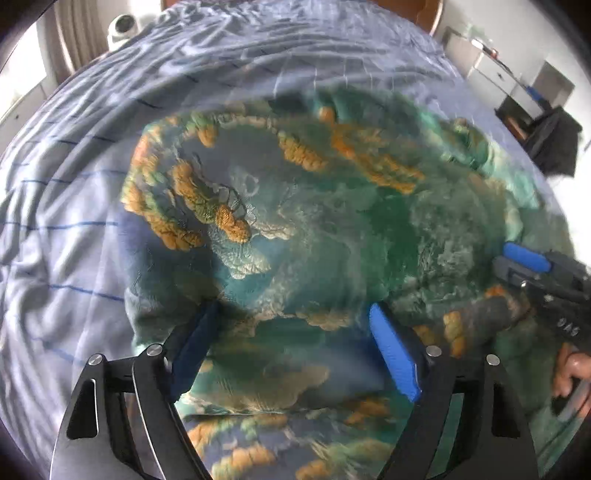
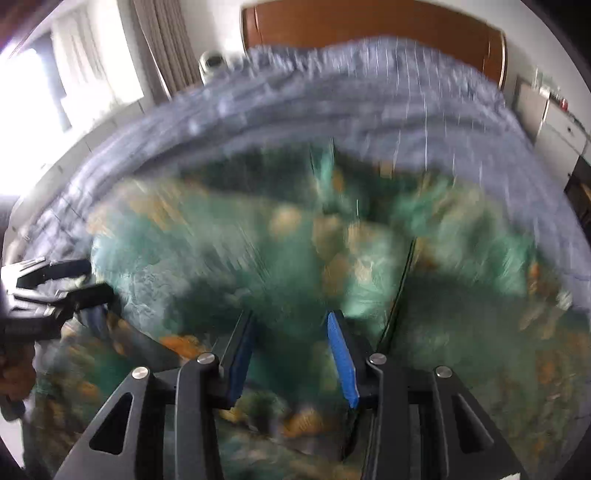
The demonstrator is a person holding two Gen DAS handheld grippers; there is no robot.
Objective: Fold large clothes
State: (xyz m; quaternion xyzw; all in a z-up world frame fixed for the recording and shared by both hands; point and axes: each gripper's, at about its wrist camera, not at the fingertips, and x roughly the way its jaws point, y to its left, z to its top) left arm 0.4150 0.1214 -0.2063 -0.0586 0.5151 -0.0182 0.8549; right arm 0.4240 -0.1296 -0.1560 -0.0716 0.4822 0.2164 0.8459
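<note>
Garment point(image 1: 332, 229) of green, teal and orange print lies spread on the bed point(image 1: 74, 206), covering the middle of the mattress and running out under both grippers toward the cameras. In the left wrist view its long axis seems to run across the frame, from a rounded left edge near the striped sheet to a bunched right side, though the fisheye bend makes this hard to be sure of. The cloth looks thin and soft, with crinkled, puffy orange and cream patches on a smooth green ground, and low wrinkles all over. The bed cover is pale blue-grey with thin dark blue lines and many shallow creases.

The left gripper point(image 1: 295, 332) hangs over the near part of the garment with its blue-padded fingers point(image 1: 393, 354) spread wide apart and nothing between them. The right gripper point(image 2: 291, 347) sits lower over the same cloth, its fingers also apart; its view is heavily blurred, so whether the pads touch fabric cannot be told. Each gripper shows at the side of the other's view, with a hand point(image 1: 570, 373) behind the right one.

Bare sheet rings the garment on the left and far sides. A wooden headboard point(image 2: 369, 22) stands at the far end, curtains point(image 2: 166, 48) to the left, white cabinets point(image 1: 495, 74) to the right.
</note>
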